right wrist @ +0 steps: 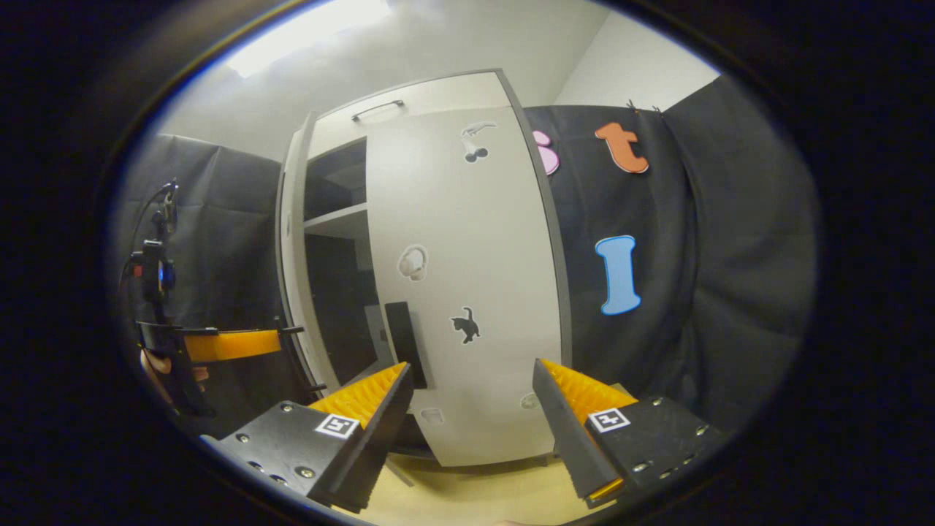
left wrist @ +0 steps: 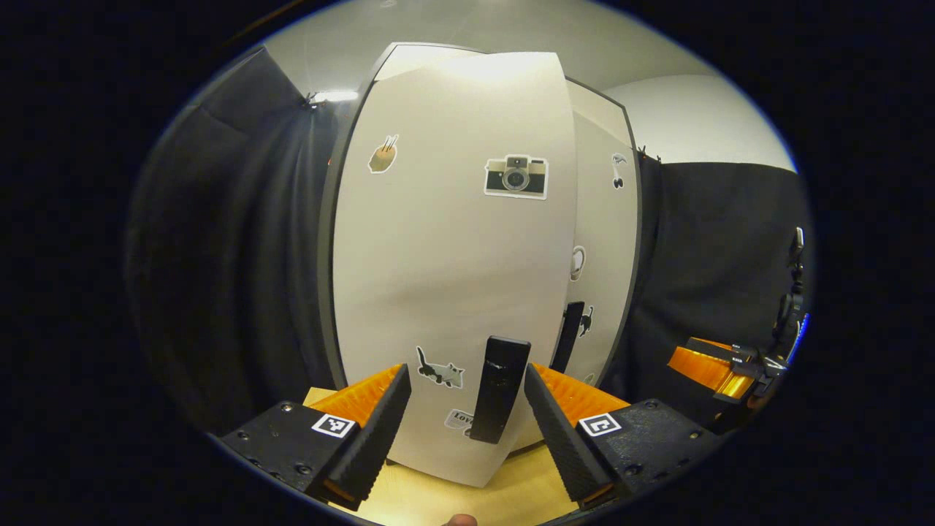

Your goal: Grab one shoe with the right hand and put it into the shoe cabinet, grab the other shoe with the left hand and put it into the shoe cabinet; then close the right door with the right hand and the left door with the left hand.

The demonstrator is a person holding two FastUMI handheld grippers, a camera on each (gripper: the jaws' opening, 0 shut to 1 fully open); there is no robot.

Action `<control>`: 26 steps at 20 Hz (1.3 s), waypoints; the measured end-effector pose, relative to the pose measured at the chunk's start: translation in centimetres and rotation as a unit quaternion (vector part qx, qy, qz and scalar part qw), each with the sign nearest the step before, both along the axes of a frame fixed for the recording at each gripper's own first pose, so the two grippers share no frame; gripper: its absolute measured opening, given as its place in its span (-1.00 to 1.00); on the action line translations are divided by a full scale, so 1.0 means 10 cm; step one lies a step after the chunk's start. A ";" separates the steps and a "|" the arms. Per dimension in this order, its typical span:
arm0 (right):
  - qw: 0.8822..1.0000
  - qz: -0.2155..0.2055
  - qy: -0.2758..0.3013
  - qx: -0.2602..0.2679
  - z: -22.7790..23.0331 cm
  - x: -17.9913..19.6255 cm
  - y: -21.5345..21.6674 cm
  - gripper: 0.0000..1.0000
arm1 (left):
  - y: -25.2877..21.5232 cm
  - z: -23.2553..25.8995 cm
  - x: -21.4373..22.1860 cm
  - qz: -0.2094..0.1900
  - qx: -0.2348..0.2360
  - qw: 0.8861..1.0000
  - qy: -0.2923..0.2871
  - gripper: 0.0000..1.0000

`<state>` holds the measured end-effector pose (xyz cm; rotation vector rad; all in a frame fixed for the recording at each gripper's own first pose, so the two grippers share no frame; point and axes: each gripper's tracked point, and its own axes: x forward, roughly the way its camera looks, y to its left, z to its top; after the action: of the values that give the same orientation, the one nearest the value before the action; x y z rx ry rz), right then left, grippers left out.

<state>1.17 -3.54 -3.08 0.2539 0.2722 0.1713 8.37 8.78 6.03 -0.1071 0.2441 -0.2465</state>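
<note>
In the left gripper view the white left door [left wrist: 445, 277] of the shoe cabinet stands ajar, close in front of me. Its black handle [left wrist: 499, 387] sits in the gap of my open left gripper [left wrist: 467, 398], and neither finger touches it. The right door [left wrist: 603, 234] lies farther back with its own handle [left wrist: 573, 332]. In the right gripper view the right door [right wrist: 467, 292] faces my open right gripper [right wrist: 471, 402], which holds nothing. Its handle [right wrist: 405, 343] is just above the left fingertip [right wrist: 394, 383]. Between the doors I see the dark inside and a shelf [right wrist: 336, 219].
Black cloth [right wrist: 716, 277] hangs on both sides of the cabinet. The floor [left wrist: 504, 497] under it is light wood. A hand holds the left gripper [right wrist: 219, 343] by the left door's edge [right wrist: 292, 256]. The right gripper [left wrist: 719, 369] is off to the right.
</note>
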 end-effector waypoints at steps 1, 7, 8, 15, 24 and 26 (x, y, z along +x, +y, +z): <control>1.000 -0.002 0.000 0.001 -0.01 0.00 -0.01 0.97 | -0.01 0.00 0.02 0.000 0.001 1.000 -0.002 0.89; 1.000 -0.013 0.001 -0.007 0.00 0.04 -0.04 0.96 | -0.03 0.02 0.06 0.003 -0.017 1.000 -0.005 0.92; 1.000 -0.015 0.000 -0.009 0.00 0.05 -0.03 0.97 | -0.04 0.01 0.05 0.006 -0.018 1.000 -0.006 0.92; 0.999 -0.024 -0.007 -0.030 0.09 0.18 0.14 0.96 | -0.01 -0.05 0.10 0.027 -0.013 0.999 -0.011 0.92; 0.999 -0.038 -0.018 -0.031 0.22 0.25 0.27 0.96 | 0.06 -0.03 0.04 0.067 -0.001 0.997 -0.031 0.91; 0.999 -0.039 -0.018 -0.029 0.23 0.24 0.28 0.97 | 0.05 -0.05 0.01 0.069 -0.002 0.997 -0.028 0.91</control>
<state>3.62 -0.74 -0.82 0.2029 0.2299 0.0902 8.42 9.26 5.56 -0.1198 0.1788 -0.1115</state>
